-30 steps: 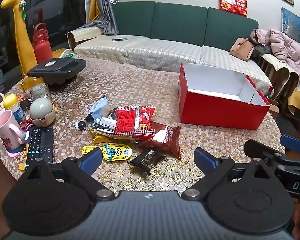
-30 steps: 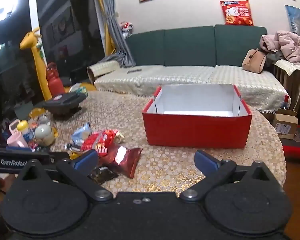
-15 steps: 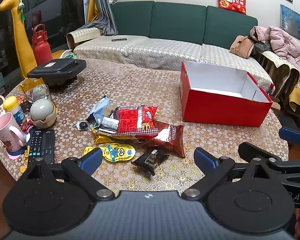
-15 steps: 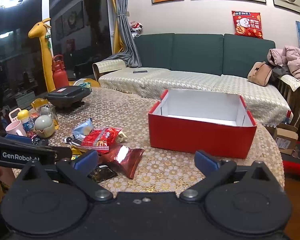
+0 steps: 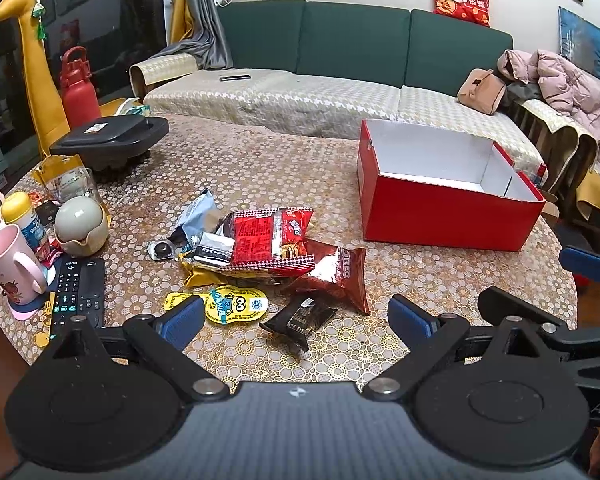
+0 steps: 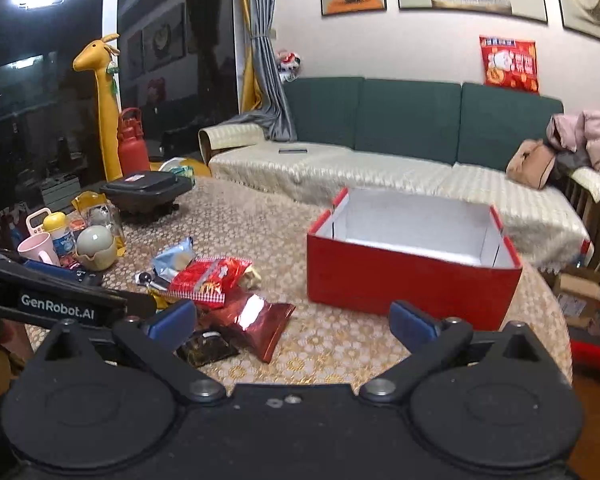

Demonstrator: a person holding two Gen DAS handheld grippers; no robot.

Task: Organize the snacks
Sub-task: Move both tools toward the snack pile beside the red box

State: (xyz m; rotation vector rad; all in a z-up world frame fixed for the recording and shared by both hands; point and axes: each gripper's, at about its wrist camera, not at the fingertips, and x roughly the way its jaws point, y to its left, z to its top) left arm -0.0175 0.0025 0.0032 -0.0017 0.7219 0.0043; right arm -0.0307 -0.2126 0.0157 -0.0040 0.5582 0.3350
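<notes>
While both tools hover at the near edge of the round table (image 5: 260, 160), the scene reads near to far as follows.

Left gripper (image 5: 296, 316): blue-padded jaws spread wide, holding nothing, poised over the near end of the snack pile.

Right gripper (image 6: 292, 318): jaws likewise wide apart and empty, facing the box; in the left wrist view it shows only as a black arm and one blue pad at the right edge.

Black wrapper (image 5: 298, 318): lies flat on the patterned cloth, nearest the left gripper, between its two pads in the view.

Yellow Minions pouch (image 5: 236, 304): flat on the table just left of the black wrapper, partly behind the left pad.

Oreo bag (image 5: 336, 276): dark red foil, lying flat, its far end tucked under the pile.

Red checkered snack bag (image 5: 272, 242): on top of the heap, resting on the Oreo bag and a gold packet (image 5: 200, 274).

Silver packet (image 5: 214, 246): against the red checkered snack bag's left end.

Pale blue wrapper (image 5: 198, 214): torn open, at the far left of the heap.

Remote control (image 5: 78, 292): left of the snacks, beside a pink mug (image 5: 10, 266).

Red box (image 5: 444, 208): open, white inside, with nothing visible in it, standing well apart to the right of the pile.

Green sofa (image 5: 356, 36): behind the table.
</notes>
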